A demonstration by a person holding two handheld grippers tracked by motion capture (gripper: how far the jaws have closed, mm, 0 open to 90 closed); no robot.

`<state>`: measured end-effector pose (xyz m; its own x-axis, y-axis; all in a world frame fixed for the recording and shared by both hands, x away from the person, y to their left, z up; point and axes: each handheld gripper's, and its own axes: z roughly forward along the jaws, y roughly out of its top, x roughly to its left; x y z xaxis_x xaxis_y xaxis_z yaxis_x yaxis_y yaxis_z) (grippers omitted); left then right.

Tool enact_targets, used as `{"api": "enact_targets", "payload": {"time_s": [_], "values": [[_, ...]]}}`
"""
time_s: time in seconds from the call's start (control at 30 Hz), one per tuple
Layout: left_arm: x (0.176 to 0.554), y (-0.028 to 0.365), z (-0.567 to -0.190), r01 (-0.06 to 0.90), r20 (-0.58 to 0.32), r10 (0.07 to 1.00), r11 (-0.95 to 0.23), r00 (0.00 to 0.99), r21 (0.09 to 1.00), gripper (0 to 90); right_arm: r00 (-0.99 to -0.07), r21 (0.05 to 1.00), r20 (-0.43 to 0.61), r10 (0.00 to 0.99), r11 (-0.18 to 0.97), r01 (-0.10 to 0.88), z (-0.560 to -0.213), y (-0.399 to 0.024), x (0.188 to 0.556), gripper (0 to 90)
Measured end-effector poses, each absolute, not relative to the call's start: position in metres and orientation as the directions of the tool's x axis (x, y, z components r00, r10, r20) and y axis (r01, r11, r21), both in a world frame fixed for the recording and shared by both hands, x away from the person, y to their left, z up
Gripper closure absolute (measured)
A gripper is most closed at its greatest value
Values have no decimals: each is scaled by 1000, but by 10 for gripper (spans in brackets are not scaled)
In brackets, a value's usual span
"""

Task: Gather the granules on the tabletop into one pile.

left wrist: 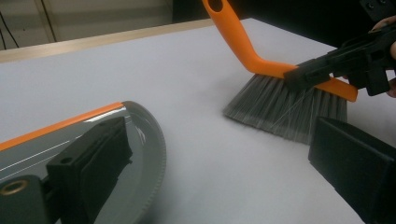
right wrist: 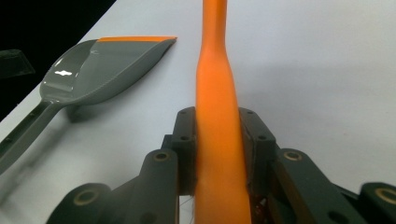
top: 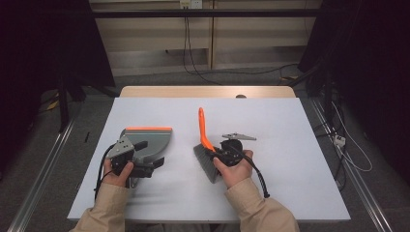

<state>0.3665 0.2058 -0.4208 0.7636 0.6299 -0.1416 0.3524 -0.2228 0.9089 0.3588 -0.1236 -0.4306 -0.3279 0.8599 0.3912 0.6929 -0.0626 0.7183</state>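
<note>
A hand brush with an orange handle (top: 201,123) and grey bristles (top: 205,163) rests bristles-down on the white table (top: 275,121). My right gripper (top: 216,152) is shut on the lower part of that handle (right wrist: 215,88), one pad on each side, and the handle runs up and away between them. A grey dustpan (top: 151,138) with an orange lip lies to the left, its handle (right wrist: 18,135) pointing toward the person. My left gripper (top: 149,154) is over the near part of the dustpan. It stands open, one finger (left wrist: 88,168) above the pan and the other finger (left wrist: 355,172) over bare table.
A wooden strip (top: 208,92) borders the table's far edge. Cables (top: 191,58) trail over the floor behind it and at the right (top: 348,145). Metal floor rails (top: 43,169) run along both sides, with dark curtains beyond them.
</note>
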Motion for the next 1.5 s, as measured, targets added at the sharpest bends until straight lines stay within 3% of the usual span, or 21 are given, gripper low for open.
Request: {"api": "enact_targets", "payload": {"time_s": [0.6, 1.07, 1.27, 1.5], "values": [[367, 206, -421, 352, -141, 629, -224, 764, 909, 52, -355, 712, 435, 828, -75, 698, -431, -108, 361, 715], [367, 205, -421, 353, -141, 632, -222, 762, 909, 52, -336, 707, 432, 837, -82, 703, -431, -132, 360, 714], [367, 206, -421, 355, -144, 634, -219, 760, 909, 52, -350, 719, 469, 811, -121, 684, -412, -142, 364, 714], [367, 206, -421, 357, -147, 635, -216, 758, 909, 52, -353, 750, 425, 834, -105, 653, -399, -157, 381, 714]]}}
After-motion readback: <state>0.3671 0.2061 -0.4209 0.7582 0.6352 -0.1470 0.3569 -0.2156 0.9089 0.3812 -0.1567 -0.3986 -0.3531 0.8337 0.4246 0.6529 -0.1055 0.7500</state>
